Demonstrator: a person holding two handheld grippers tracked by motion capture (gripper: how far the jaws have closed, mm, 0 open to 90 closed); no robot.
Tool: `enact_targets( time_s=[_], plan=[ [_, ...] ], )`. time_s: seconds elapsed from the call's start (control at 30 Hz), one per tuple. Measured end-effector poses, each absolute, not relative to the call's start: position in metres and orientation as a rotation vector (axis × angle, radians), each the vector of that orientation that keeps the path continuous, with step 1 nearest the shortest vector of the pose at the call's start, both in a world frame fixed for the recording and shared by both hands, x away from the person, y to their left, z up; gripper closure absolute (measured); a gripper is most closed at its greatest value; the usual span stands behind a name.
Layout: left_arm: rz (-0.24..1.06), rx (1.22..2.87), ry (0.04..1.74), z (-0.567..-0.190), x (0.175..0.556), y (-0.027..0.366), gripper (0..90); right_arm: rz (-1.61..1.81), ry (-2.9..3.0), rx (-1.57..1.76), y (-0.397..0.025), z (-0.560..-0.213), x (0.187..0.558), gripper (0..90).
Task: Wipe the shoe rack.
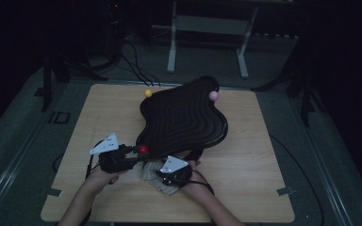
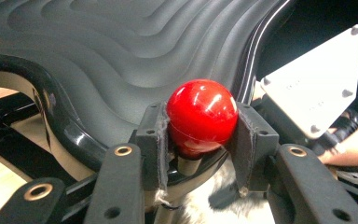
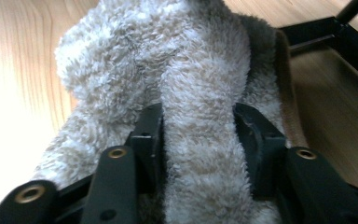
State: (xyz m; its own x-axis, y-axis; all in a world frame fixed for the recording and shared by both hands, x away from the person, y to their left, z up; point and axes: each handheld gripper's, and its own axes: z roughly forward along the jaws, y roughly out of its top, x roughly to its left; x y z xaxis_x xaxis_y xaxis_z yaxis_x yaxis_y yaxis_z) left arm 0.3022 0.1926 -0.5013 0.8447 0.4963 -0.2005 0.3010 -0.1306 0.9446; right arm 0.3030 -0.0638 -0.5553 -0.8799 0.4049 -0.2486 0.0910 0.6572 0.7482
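**Red knob clamped, fleece cloth pinched under a tilted tray**

From the high view, I see a wooden table (image 1: 245,188) with a black wavy tray (image 1: 184,117) tilted up on it, bearing a yellow knob (image 1: 148,93) and a pink knob (image 1: 214,95) at its far edge. My left gripper (image 1: 134,151) meets the red knob (image 1: 143,149) at the near edge; my right gripper (image 1: 172,172) sits over a pale fleece cloth (image 1: 153,176).

In the left gripper view, the jaws are closed narrowly on the red knob (image 2: 202,116), just beside the tray's ridged surface (image 2: 121,56).

In the right gripper view, the jaws pinch a fold of the fleece cloth (image 3: 196,140).

My worry: the glossy knob could slip from the pads and let the tray drop, or the cloth could snag under the rim.
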Motion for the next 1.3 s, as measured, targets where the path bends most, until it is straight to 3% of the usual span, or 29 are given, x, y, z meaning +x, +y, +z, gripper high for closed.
enact_targets(
  time_s=[0.73,1.3],
  plan=[
    [0.192,1.738,0.589,-0.502,0.303,0.194,59.9,1.013,2.508,0.594,-0.158,-0.545,0.327,62.8],
    [0.2,1.743,0.595,-0.504,0.302,0.193,60.3,0.996,2.465,0.765,-0.181,-0.548,0.343,68.4]
  ],
)
